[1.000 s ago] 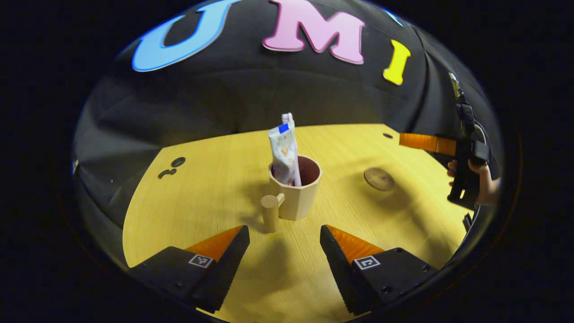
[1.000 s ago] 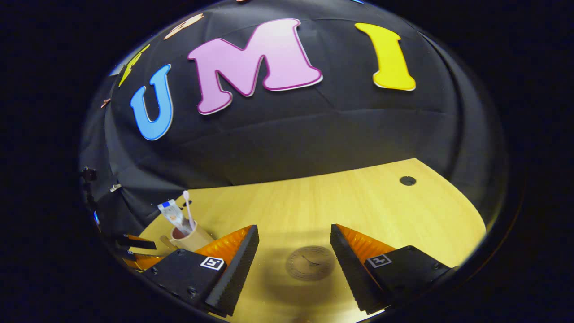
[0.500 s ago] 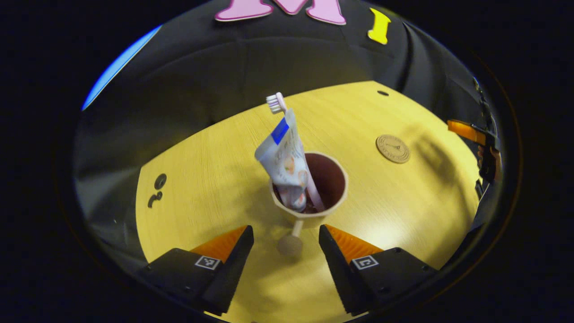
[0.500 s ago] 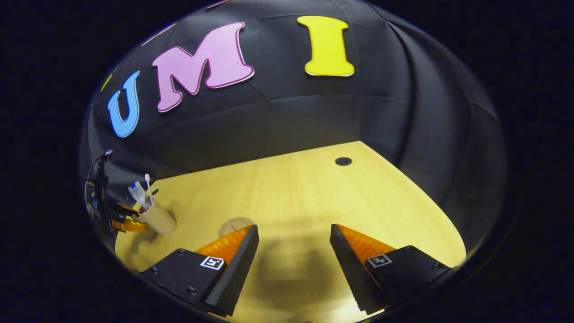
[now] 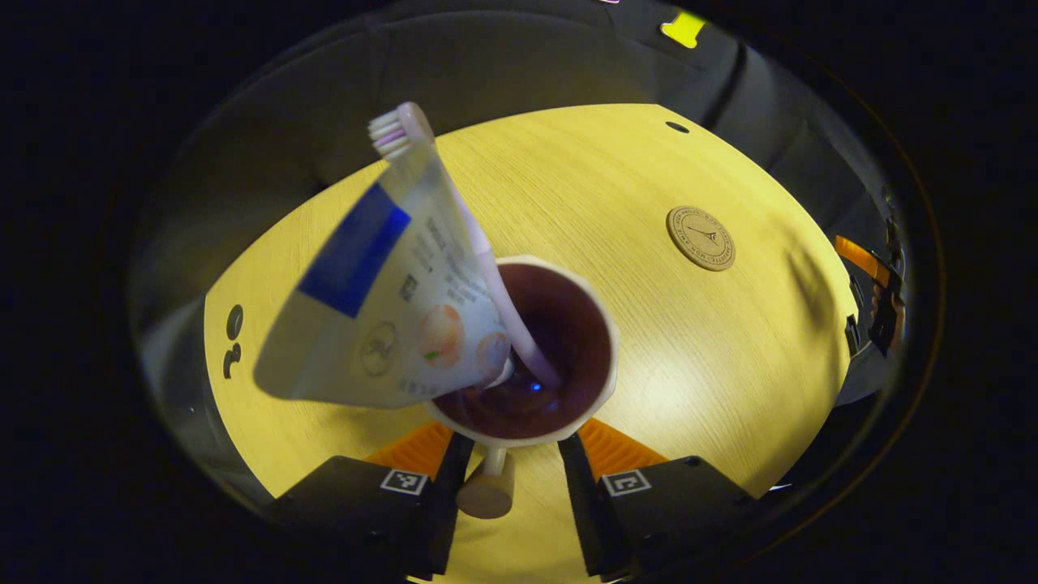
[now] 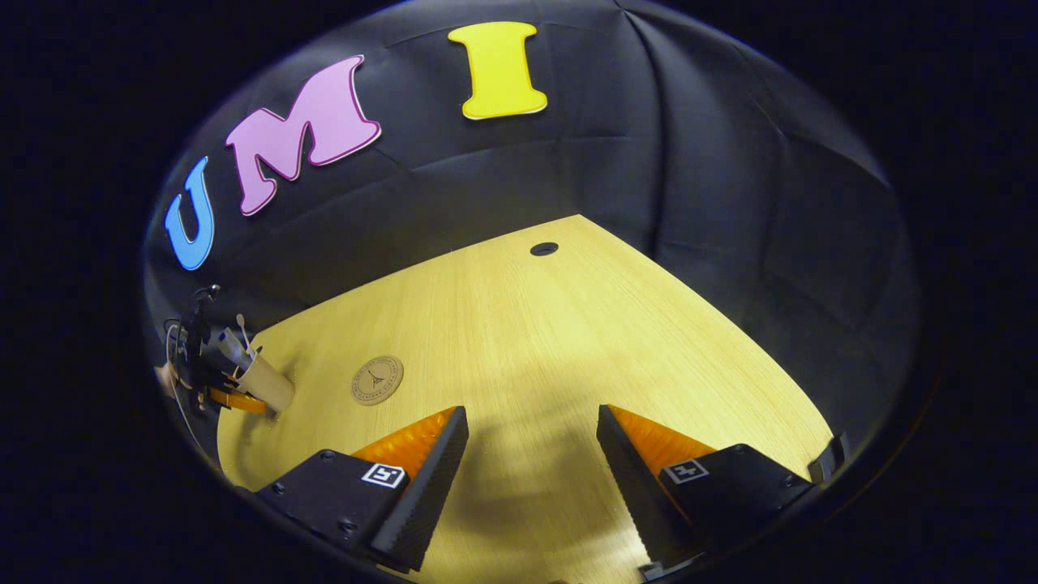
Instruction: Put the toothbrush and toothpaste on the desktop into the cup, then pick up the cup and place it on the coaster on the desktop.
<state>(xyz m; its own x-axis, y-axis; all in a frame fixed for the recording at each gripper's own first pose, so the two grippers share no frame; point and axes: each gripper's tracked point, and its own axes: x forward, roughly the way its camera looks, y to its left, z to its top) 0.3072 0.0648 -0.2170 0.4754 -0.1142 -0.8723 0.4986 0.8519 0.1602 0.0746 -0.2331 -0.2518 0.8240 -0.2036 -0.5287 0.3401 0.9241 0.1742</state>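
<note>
Over the last second the left gripper (image 5: 504,454) has been brought down around the cup (image 5: 527,353) handle, jaws narrowed but contact not confirmed, toothbrush (image 5: 478,251) and toothpaste (image 5: 381,316) inside, so lifting toward the coaster (image 5: 701,238) is judged next; right gripper (image 6: 531,478) jaws are held open.
</note>
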